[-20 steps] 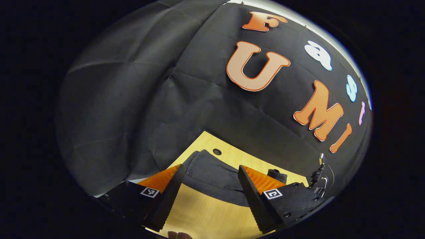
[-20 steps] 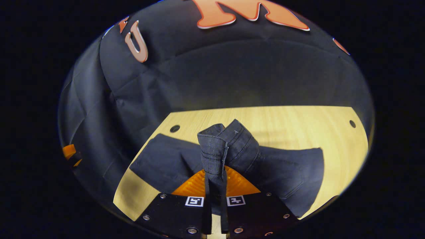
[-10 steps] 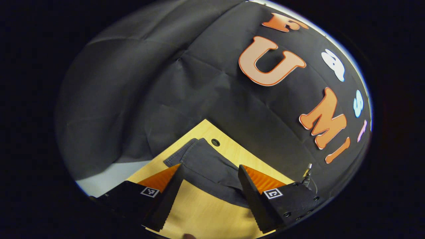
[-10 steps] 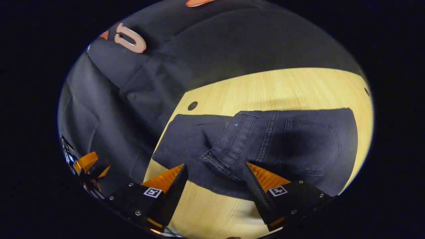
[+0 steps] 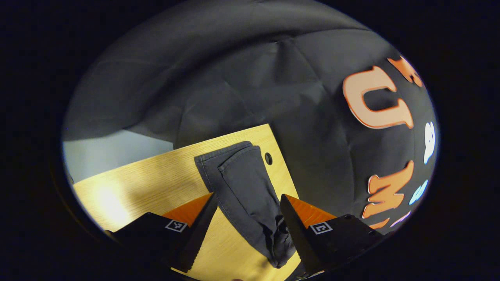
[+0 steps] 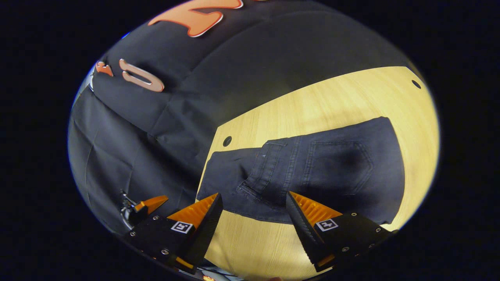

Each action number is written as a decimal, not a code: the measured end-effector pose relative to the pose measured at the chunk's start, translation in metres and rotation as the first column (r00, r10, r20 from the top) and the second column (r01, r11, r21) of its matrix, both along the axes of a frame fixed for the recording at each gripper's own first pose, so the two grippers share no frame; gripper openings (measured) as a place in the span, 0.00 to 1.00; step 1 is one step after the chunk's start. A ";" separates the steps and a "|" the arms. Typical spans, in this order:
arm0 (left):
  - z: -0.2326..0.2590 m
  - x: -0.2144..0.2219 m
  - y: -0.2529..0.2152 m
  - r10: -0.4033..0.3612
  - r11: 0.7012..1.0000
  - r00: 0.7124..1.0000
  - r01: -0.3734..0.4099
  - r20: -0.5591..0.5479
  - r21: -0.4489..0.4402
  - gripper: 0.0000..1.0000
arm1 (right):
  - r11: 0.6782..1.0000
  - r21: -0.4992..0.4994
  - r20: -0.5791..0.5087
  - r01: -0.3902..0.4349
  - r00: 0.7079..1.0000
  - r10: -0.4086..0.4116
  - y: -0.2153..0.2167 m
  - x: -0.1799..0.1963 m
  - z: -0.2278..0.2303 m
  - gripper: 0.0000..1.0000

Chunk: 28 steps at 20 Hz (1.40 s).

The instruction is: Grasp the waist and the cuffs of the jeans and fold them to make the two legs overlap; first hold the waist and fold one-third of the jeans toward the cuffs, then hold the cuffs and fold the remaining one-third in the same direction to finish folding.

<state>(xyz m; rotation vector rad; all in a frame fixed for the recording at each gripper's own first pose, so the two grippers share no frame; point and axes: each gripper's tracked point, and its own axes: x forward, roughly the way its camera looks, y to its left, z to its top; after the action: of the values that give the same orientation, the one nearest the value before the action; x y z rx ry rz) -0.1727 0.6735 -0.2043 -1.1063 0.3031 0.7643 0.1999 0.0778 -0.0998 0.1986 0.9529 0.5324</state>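
The dark jeans [image 6: 312, 171] lie on the wooden table [image 6: 332, 97], the waist part folded over the legs with a back pocket [image 6: 340, 168] facing up. My right gripper [image 6: 254, 197] hovers open just in front of the folded waistband edge, holding nothing. In the left gripper view the overlapped legs [image 5: 238, 183] run away from me and end in the cuffs [image 5: 226, 154] near the table's far corner. My left gripper [image 5: 248, 197] is open, its fingers on either side of the legs and above them. The left gripper [image 6: 144, 205] also shows at the lower left of the right gripper view.
The black cloth wall [image 5: 234, 78] stands close behind the table. Round holes mark the tabletop near its corners [image 5: 268, 158] [image 6: 227, 141]. Bare wood [image 5: 148, 179] lies beside the legs, and a pale floor patch [image 5: 109, 150] shows past the table edge.
My right gripper opened and let go of the waistband, which dropped flat onto the legs; it then drew back slightly. My left gripper stayed open and swung round toward the cuffs.
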 end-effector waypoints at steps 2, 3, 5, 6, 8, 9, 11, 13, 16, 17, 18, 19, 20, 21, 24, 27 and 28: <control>-0.026 0.009 0.021 0.022 0.999 1.000 -0.023 -0.012 -0.034 0.98 | 0.999 0.022 -0.007 0.032 0.999 -0.032 -0.012 0.004 0.011 0.99; -0.039 0.013 0.031 0.031 0.998 0.999 -0.033 -0.032 -0.048 0.98 | 0.998 0.035 -0.010 0.049 0.999 -0.049 -0.016 0.007 0.016 0.98; -0.061 0.017 0.046 0.057 0.995 0.996 -0.062 -0.066 -0.076 0.98 | 0.996 0.048 -0.016 0.078 0.997 -0.078 -0.025 0.012 0.024 0.98; -0.068 0.020 0.050 0.063 0.993 0.995 -0.070 -0.079 -0.090 0.98 | 0.995 0.047 -0.016 0.086 0.996 -0.086 -0.028 0.013 0.024 0.98; -0.079 0.021 0.059 0.070 0.991 0.992 -0.082 -0.109 -0.109 0.98 | 0.994 0.043 -0.016 0.096 0.995 -0.095 -0.028 0.015 0.023 0.98; -0.084 0.023 0.061 0.065 0.991 0.991 -0.078 -0.113 -0.112 0.98 | 0.994 0.050 -0.021 0.098 0.995 -0.097 -0.028 0.015 0.025 0.98; -0.085 0.030 0.068 0.064 0.991 0.993 -0.075 -0.099 -0.115 0.98 | 0.992 0.061 -0.035 0.111 0.993 -0.109 -0.034 0.017 0.026 0.98; -0.085 0.033 0.071 0.060 0.992 0.994 -0.070 -0.096 -0.106 0.98 | 0.990 0.063 -0.035 0.126 0.992 -0.124 -0.037 0.022 0.025 0.98; -0.083 0.040 0.074 0.043 0.993 0.997 -0.051 -0.069 -0.106 0.95 | 0.987 0.075 -0.051 0.145 0.989 -0.141 -0.039 0.027 0.025 0.98; -0.083 0.047 0.074 0.034 0.993 0.998 -0.039 -0.051 -0.112 0.95 | 0.985 0.081 -0.058 0.151 0.988 -0.146 -0.039 0.029 0.026 0.99; -0.081 0.056 0.070 0.015 0.992 1.000 -0.018 -0.027 -0.123 0.95 | 0.984 0.086 -0.060 0.155 0.987 -0.150 -0.040 0.031 0.025 0.98; -0.083 0.065 0.068 -0.002 0.992 1.000 0.000 -0.019 -0.128 0.95 | 0.984 0.085 -0.060 0.158 0.986 -0.154 -0.042 0.031 0.024 0.98; -0.083 0.073 0.064 -0.022 0.992 1.000 0.020 -0.014 -0.121 0.94 | 0.983 0.082 -0.061 0.162 0.986 -0.158 -0.044 0.033 0.025 0.98; -0.084 0.080 0.064 -0.033 0.994 0.999 0.031 -0.020 -0.106 0.94 | 0.982 0.082 -0.063 0.168 0.985 -0.163 -0.046 0.034 0.025 0.98; -0.095 0.101 0.066 0.015 0.987 0.999 -0.020 -0.031 -0.160 0.82 | 0.977 0.095 -0.073 0.191 0.980 -0.185 -0.053 0.036 0.029 0.99; -0.109 0.100 0.061 0.098 0.971 0.995 -0.103 -0.037 -0.215 0.26 | 0.972 0.087 -0.059 0.217 0.975 -0.212 -0.065 0.038 0.032 0.98; -0.110 0.114 0.066 0.093 0.973 0.996 -0.092 -0.005 -0.212 0.07 | 0.971 0.077 -0.050 0.226 0.974 -0.223 -0.070 0.039 0.032 0.98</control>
<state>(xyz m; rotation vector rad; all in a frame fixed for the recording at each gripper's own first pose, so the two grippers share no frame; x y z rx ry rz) -0.0586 0.7395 -0.3145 -1.3305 0.3371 0.8254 0.2388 0.0076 -0.0677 0.3885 0.9351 0.3601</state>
